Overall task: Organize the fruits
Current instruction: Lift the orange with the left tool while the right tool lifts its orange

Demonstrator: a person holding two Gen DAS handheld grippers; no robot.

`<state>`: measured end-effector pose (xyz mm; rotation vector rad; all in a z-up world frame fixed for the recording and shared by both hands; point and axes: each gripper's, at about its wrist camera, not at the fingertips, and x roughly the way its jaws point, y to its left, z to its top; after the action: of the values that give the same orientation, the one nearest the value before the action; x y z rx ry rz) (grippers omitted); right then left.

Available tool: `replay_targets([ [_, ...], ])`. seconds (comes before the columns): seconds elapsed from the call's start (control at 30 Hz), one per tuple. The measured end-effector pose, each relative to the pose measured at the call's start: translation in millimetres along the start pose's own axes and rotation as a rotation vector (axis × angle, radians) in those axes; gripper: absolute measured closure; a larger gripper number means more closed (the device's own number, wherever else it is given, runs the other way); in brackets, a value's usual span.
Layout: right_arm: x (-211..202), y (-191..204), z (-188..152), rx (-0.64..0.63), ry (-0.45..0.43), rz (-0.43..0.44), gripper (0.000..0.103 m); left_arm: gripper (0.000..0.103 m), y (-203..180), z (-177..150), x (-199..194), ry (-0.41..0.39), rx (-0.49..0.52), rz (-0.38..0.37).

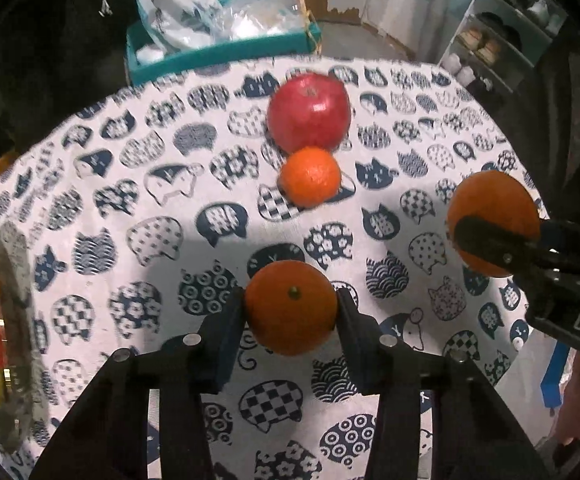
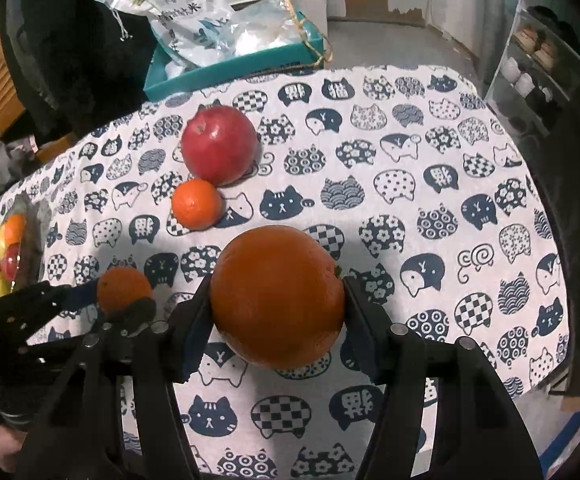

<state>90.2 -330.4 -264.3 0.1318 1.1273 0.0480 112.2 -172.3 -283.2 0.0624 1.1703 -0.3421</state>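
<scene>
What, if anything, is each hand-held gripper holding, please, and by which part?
The left hand-held gripper clamps a small orange by its opposite sides, stem end facing the camera. The right hand-held gripper clamps a larger orange across its middle.

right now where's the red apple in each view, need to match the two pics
Left wrist: the red apple sits top centre, far across the cat-print cloth, beyond the left gripper.
Right wrist: the red apple sits upper left of centre, beyond the right gripper.
Shared landmark: the small loose orange lies just in front of the apple in both views.
</scene>
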Motion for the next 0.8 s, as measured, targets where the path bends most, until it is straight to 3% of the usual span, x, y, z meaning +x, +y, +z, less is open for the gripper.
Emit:
replay_targets([
  [0.43,-49.2,23.1,13.9,-0.07,-0.116,-0.014,0.042,0.058,13.9,10.1,-67.8,-0.135,-0.019,0.027],
  [0.8,-101.2,47.2,27.3,-0.116,-0.233,0.025,0.042,0.058,24.7,11.2,-122.0,-0.247,-0.041,0.03],
])
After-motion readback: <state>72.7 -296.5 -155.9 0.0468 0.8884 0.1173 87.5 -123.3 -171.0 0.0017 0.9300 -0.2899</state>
